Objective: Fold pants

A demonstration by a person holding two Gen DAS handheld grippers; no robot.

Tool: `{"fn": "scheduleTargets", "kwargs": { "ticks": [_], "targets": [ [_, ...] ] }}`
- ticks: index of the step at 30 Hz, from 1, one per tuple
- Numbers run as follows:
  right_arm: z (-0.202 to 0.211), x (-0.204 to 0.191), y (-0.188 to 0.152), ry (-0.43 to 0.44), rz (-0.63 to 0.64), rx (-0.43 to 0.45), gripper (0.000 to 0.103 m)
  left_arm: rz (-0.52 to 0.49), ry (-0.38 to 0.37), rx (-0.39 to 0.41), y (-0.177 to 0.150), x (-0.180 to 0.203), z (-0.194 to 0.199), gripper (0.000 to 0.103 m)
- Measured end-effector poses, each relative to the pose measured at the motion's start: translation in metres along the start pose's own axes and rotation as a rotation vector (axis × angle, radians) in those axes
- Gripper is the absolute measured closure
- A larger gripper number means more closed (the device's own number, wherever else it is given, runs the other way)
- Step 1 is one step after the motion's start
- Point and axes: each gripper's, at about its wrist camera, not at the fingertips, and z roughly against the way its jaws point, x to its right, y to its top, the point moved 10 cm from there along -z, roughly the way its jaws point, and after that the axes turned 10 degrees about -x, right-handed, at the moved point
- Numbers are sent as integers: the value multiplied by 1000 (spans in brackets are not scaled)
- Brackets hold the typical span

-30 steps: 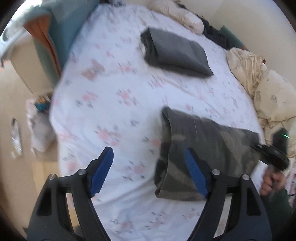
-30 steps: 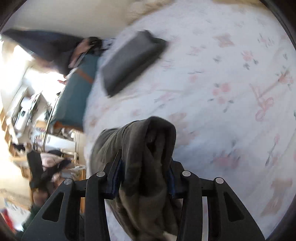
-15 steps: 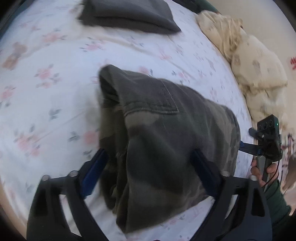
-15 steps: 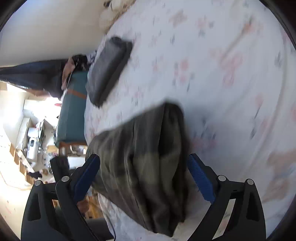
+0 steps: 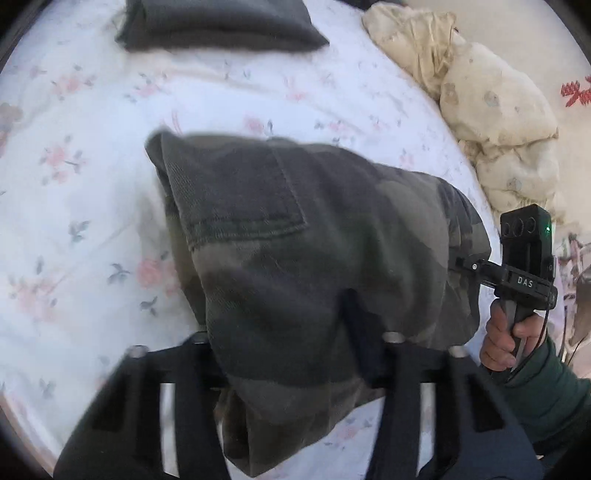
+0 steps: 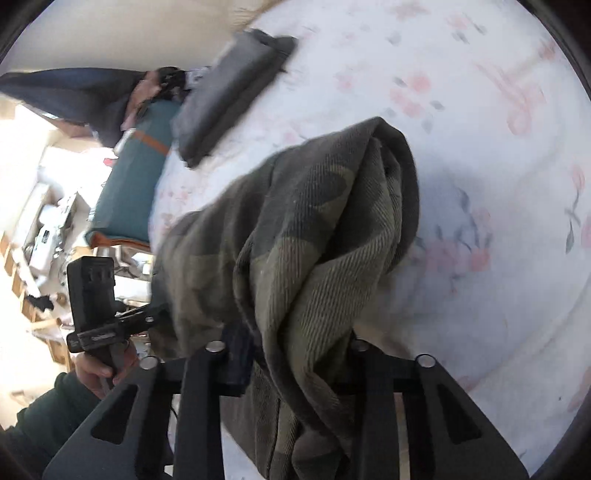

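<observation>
The folded camouflage pants lie bunched over the floral bed sheet, one end at each gripper. My left gripper is shut on the near end of the pants, its fingertips hidden under the cloth. My right gripper is shut on the other end of the pants, which drape over its jaws. The right gripper's body and the hand that holds it show in the left wrist view; the left gripper's body shows in the right wrist view.
A folded dark grey garment lies farther up the bed and also shows in the right wrist view. A crumpled cream duvet sits along the right edge. A teal bag and room clutter lie beyond the bed's edge.
Both grippers were open around the pants half a second ago and have closed on them. The left gripper came in from the bare sheet onto the pants' end.
</observation>
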Motion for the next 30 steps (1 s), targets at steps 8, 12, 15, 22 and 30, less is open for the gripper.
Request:
{"fn": "scheduleTargets", "kwargs": {
  "ticks": [8,12,15,22,30],
  "targets": [
    [23,-37,-5,44,83,-199,74,236,-108,37,-72,18,47,68],
    [-7,3,-43,-176,72,-356,69,297,-22,-54,-107,2,2,64],
    [6,5,-53,-268,90,-326,56,204,119,-15,-115,6,8,63],
    [71,-15,-25,-354,121,-87,50,200,237,169,-110,7,58,56],
    [37,-19,5,-215,89,-58,61,394,51,208,-69,-25,47,56]
  ]
}}
